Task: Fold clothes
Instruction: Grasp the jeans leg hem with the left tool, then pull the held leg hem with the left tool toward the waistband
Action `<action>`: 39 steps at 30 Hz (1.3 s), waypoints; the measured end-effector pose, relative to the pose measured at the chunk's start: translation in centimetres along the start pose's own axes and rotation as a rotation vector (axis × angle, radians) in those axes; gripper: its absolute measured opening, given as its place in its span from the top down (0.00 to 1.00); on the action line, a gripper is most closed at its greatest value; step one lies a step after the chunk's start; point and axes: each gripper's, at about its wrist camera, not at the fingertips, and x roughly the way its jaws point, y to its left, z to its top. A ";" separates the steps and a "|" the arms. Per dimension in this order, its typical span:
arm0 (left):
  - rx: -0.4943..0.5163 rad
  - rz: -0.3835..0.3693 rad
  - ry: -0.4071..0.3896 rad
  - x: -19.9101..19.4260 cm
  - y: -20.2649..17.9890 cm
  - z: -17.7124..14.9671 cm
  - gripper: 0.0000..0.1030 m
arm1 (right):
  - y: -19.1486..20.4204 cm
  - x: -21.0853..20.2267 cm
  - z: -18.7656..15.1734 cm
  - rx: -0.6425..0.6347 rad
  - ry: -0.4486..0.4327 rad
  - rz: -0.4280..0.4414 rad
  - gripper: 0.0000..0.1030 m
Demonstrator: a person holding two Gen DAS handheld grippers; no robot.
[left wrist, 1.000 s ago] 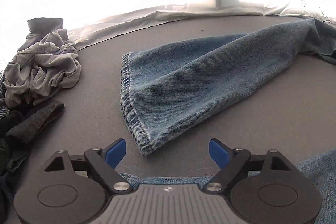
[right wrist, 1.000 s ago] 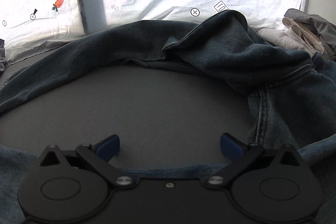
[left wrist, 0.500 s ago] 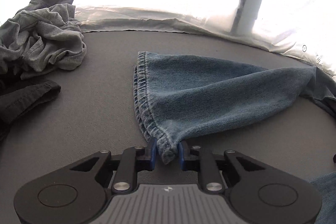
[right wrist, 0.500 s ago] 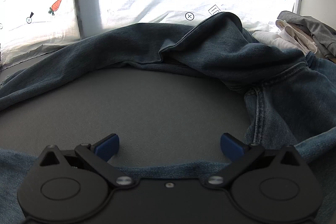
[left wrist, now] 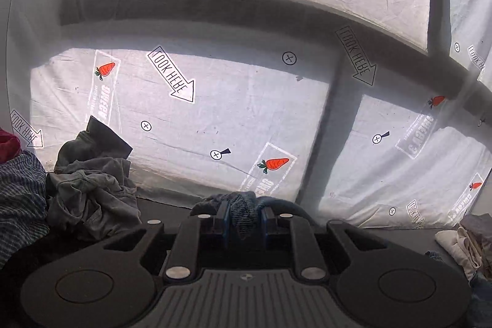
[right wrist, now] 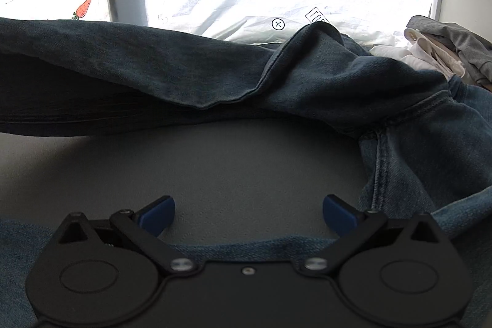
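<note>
Your left gripper (left wrist: 244,219) is clenched on the bunched hem of the jeans (right wrist: 190,76), and its camera looks up at the printed sheet (left wrist: 215,112) rather than down at the tabletop (right wrist: 215,162), so that hand is tilted well upward with the denim hanging below it, out of its view. From the right wrist view, the held leg runs as a long band across the top of the frame, left to right, lifted off the tabletop at its left end and meeting the seat of the jeans at the right. Your right gripper (right wrist: 248,212) hovers low with its fingers (right wrist: 158,214) spread wide and empty, over the other leg, whose edge lies just under the gripper body. That near leg also runs left to right, so the raised leg lies beyond your right fingers, across a bare strip of tabletop. I judge the next move is the left hand's: carry the hem toward you so the raised leg lands along the near one. A crumpled grey garment (left wrist: 92,199) sits to the left, clear of that path.
</note>
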 end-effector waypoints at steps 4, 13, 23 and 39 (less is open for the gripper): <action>-0.043 0.013 -0.073 -2.5 -0.5 3.1 0.80 | 0.0 0.0 0.0 -0.001 0.000 0.003 0.00; -0.050 0.287 0.216 6.6 6.5 -3.0 0.79 | 0.1 0.0 0.1 -0.001 0.000 0.003 0.00; -0.029 0.338 0.434 9.1 12.8 -12.0 0.47 | 0.2 0.0 0.2 -0.004 0.002 -0.002 0.00; 0.004 0.042 0.564 13.1 8.1 -14.8 0.86 | 0.3 0.0 0.2 -0.007 0.003 -0.007 0.00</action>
